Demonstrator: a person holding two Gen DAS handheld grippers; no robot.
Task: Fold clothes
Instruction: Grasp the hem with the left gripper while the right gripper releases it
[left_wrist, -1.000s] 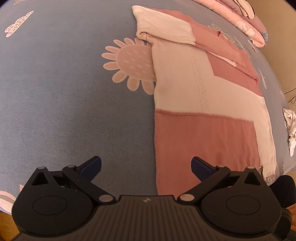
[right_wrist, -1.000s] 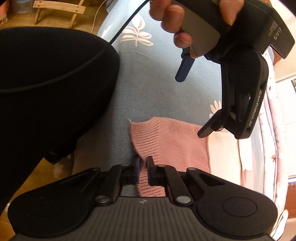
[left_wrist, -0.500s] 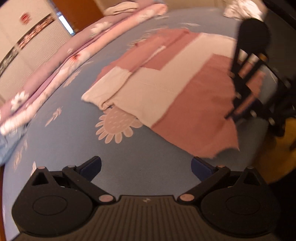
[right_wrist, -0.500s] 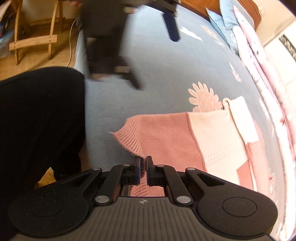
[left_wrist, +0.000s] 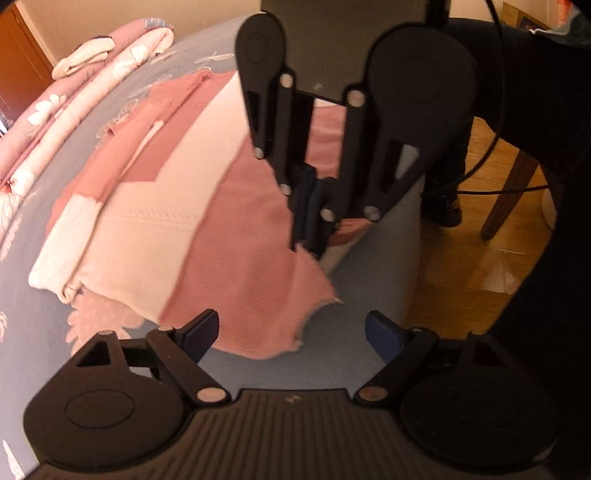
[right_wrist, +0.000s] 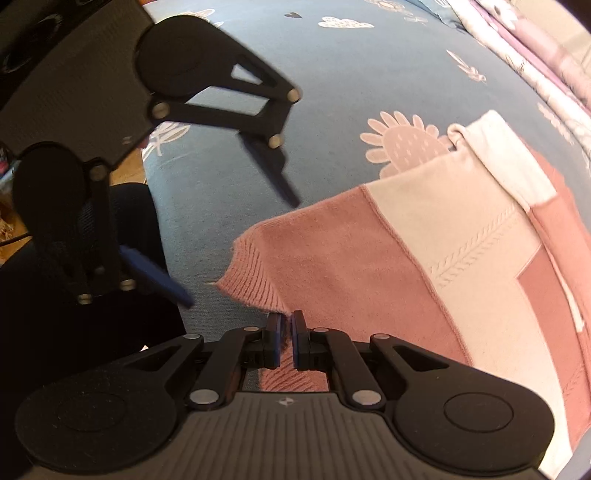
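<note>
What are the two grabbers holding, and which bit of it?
The right gripper is shut on the pink sweater, pinching its ribbed bottom hem near the corner. The left gripper is open and holds nothing.

Pink-cream sweater (right_wrist: 424, 258), folded, flat, hem lifted

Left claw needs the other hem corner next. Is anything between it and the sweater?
Nothing visible. The open left claw hovers right over the sweater hem; the right claw pinches the hem farther along, to the side.
</note>
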